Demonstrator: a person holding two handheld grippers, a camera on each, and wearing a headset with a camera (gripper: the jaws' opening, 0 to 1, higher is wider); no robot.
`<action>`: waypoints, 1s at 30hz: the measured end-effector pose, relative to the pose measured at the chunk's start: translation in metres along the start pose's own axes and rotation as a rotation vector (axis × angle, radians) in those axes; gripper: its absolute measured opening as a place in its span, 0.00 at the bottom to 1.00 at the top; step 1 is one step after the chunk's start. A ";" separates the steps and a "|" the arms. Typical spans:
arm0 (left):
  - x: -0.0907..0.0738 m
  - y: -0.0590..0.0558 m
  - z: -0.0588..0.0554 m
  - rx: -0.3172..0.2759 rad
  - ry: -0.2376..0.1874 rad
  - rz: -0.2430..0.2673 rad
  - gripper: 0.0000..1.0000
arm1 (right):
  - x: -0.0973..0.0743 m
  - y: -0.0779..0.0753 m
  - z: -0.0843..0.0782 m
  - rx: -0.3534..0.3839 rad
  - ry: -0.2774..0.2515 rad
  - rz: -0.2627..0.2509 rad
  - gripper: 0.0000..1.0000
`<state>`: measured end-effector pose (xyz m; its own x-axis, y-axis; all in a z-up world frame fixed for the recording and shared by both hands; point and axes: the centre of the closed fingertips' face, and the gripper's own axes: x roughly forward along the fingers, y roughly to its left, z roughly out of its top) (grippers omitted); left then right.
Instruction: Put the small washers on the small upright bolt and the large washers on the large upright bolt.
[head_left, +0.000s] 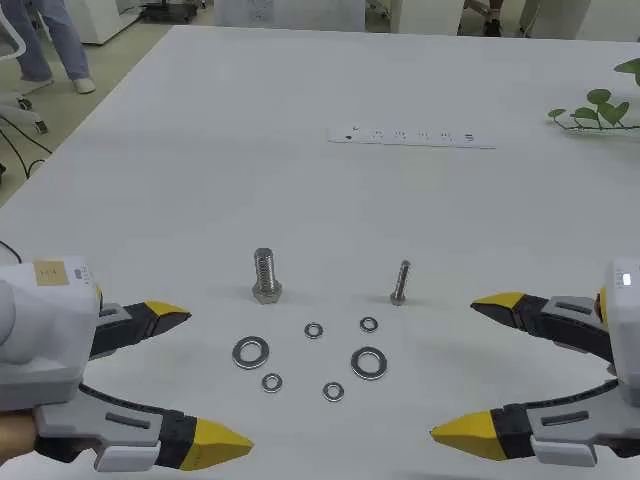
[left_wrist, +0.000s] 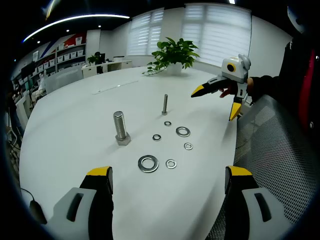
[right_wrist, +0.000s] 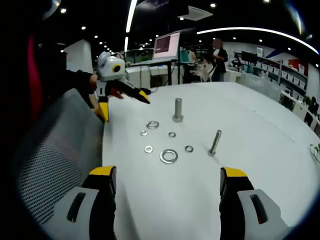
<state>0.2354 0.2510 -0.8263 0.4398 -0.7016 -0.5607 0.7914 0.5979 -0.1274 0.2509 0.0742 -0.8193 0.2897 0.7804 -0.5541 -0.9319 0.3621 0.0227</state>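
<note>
On the white table (head_left: 200, 180) a large bolt (head_left: 265, 275) and a small, thin bolt (head_left: 400, 283) stand upright, side by side. In front of them lie loose washers: two large ones (head_left: 250, 352) (head_left: 369, 363) and several small ones, such as (head_left: 313, 330). My left gripper (head_left: 205, 378) is open at the near left and holds nothing. My right gripper (head_left: 460, 367) is open at the near right, also bare. In the left gripper view the large bolt (left_wrist: 120, 128) and small bolt (left_wrist: 164, 105) stand beyond my open left gripper (left_wrist: 168, 175). The right gripper view shows both bolts (right_wrist: 178, 111) (right_wrist: 215, 142).
A white power strip (head_left: 412, 136) lies further back on the table. A green plant (head_left: 600, 110) sits at the far right edge. A person's legs (head_left: 60, 40) stand on the floor at the far left. A grey mesh chair (left_wrist: 280, 150) is beside the table's near edge.
</note>
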 end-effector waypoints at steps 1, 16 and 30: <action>0.000 0.000 0.000 0.000 -0.001 -0.001 0.91 | 0.000 0.000 0.000 -0.001 0.002 0.000 0.85; 0.001 0.000 0.000 -0.004 -0.004 0.000 0.90 | 0.000 0.001 -0.001 -0.001 0.009 0.001 0.85; 0.001 -0.001 0.001 -0.001 -0.006 0.002 0.90 | -0.001 0.000 -0.001 -0.005 0.009 -0.002 0.84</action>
<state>0.2360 0.2491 -0.8259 0.4435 -0.7030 -0.5560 0.7902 0.5994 -0.1275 0.2506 0.0735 -0.8196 0.2897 0.7753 -0.5613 -0.9323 0.3612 0.0176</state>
